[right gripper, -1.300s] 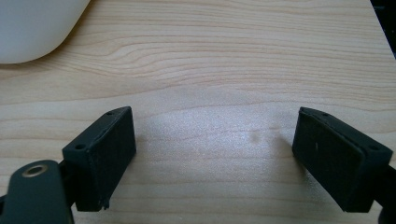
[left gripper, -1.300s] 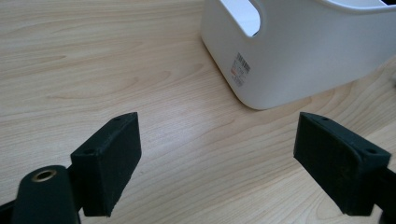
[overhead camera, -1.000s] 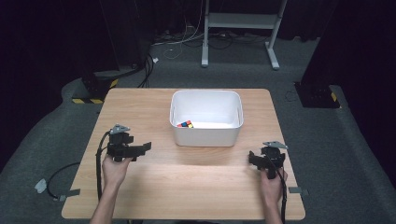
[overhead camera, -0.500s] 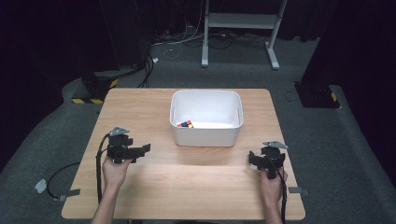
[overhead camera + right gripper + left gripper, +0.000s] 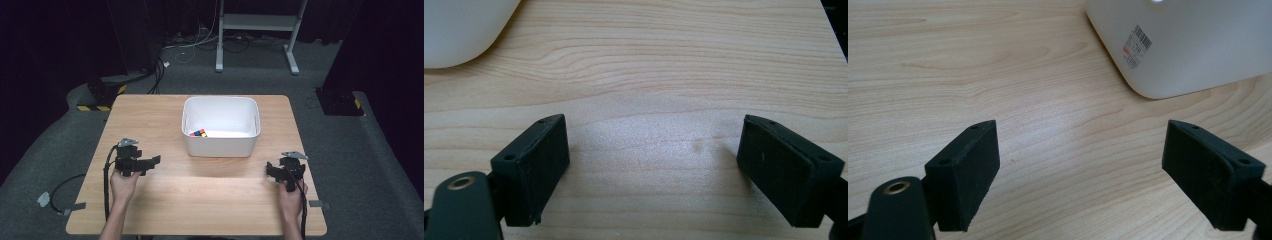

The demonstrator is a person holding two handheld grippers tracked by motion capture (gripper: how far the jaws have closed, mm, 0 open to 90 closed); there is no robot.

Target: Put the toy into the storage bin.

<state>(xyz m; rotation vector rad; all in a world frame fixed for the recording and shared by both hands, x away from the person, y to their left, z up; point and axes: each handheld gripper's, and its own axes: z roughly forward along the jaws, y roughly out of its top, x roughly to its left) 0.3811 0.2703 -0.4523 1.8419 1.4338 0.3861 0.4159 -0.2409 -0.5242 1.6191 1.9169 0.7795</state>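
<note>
A white plastic bin stands at the middle of the wooden table, and a small multicoloured cube lies inside it at the front left. My left gripper rests low over the table to the bin's left, pointing toward it. In the left gripper view the gripper has its jaws wide apart over bare wood, with the labelled bin wall ahead. My right gripper sits near the table's right front. In its own view the right gripper is open, nothing between the pads.
The bin's corner shows at the upper left of the right gripper view. Cables trail from both grippers off the table's front. Beyond the table lie dark carpet, a metal stand and floor cables.
</note>
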